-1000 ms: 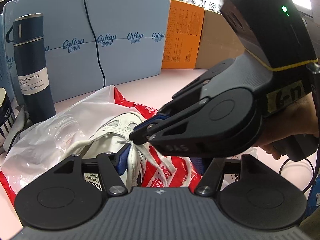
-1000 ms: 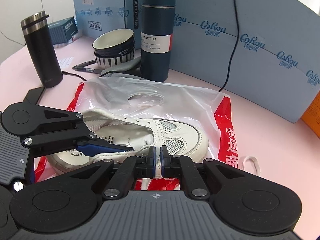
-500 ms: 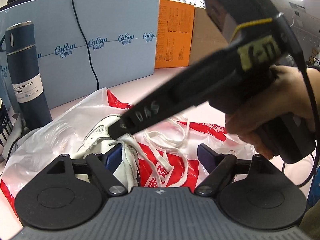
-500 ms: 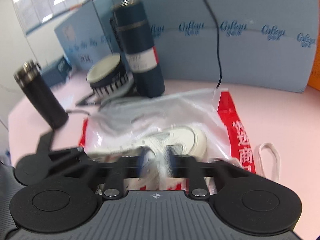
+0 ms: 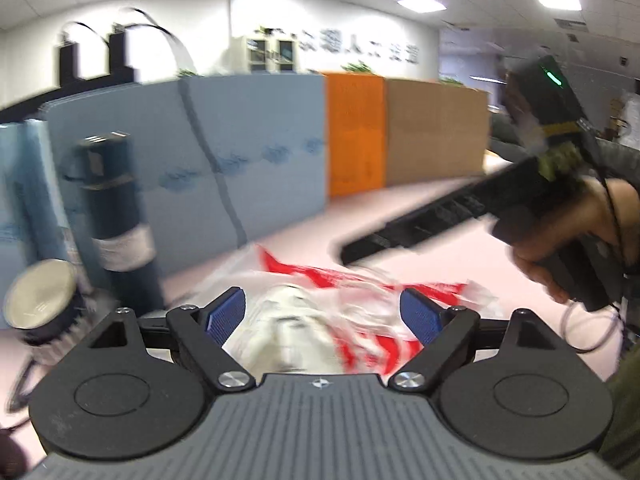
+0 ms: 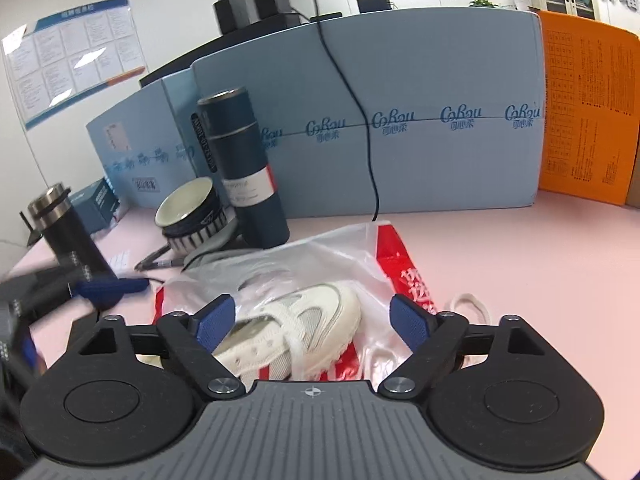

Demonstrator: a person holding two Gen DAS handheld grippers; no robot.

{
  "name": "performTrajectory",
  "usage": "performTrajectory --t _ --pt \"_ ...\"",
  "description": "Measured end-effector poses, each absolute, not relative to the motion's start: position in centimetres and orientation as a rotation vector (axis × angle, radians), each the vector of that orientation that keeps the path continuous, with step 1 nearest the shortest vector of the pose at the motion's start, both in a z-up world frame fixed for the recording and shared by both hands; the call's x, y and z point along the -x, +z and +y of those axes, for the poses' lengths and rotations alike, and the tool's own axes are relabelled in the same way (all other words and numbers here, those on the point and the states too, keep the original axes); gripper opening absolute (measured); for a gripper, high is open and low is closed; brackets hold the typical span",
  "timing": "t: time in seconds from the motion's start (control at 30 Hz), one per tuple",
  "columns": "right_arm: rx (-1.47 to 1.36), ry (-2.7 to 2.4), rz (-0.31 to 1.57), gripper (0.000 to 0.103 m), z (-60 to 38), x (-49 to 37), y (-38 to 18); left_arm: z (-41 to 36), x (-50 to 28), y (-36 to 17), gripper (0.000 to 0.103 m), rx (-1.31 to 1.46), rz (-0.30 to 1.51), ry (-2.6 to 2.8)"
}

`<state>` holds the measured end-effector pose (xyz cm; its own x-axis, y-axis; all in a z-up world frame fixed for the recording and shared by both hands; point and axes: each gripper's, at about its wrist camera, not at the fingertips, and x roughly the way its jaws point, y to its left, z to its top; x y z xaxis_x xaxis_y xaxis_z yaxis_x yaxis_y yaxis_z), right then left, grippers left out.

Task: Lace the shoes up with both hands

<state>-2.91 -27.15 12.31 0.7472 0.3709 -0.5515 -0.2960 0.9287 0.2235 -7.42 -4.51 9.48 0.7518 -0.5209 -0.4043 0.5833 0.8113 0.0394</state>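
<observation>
A white sneaker (image 6: 332, 308) lies on a red and white plastic bag (image 6: 400, 264) on the pink table. A white lace crosses the shoe (image 6: 296, 354), and its loose end (image 6: 472, 306) rests on the table to the right. My right gripper (image 6: 312, 322) hovers above the shoe; its jaws are opening wide and the pads touch nothing. My left gripper (image 5: 320, 314) is also opening over the blurred shoe (image 5: 292, 332), holding nothing. In the left wrist view a hand (image 5: 560, 248) holds the right gripper up at the right, away from the shoe.
Behind the bag stand a dark blue vacuum bottle (image 6: 248, 176), stacked bowls (image 6: 192, 216), a black tumbler (image 6: 68, 236) and a pen (image 6: 160, 260). Blue boards (image 6: 400, 128) with a black cable and an orange board (image 6: 584, 120) wall off the back. Bare table (image 6: 520, 248) lies to the right.
The right gripper went from shut on the lace to wide open. The left jaws widened too. Both grippers rose and drew back from the shoe and apart from each other.
</observation>
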Motion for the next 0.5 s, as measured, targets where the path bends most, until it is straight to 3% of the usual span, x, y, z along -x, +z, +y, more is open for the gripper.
performTrajectory --t 0.37,0.43,0.47,0.5 --pt "-0.002 0.422 0.705 0.084 -19.4 4.3 9.1 0.7 4.0 12.8 0.084 -0.127 0.349 -0.36" --pt "-0.012 0.404 0.72 0.068 -19.4 4.1 8.5 0.5 3.2 13.1 0.084 -0.136 0.343 -0.372" --pt "-0.033 0.391 0.726 0.042 -19.7 3.9 8.2 0.3 2.8 13.1 0.084 -0.145 0.342 -0.379" --pt "-0.098 0.387 0.737 0.031 -20.5 3.7 7.9 -0.1 2.6 13.1 0.084 -0.162 0.345 -0.389"
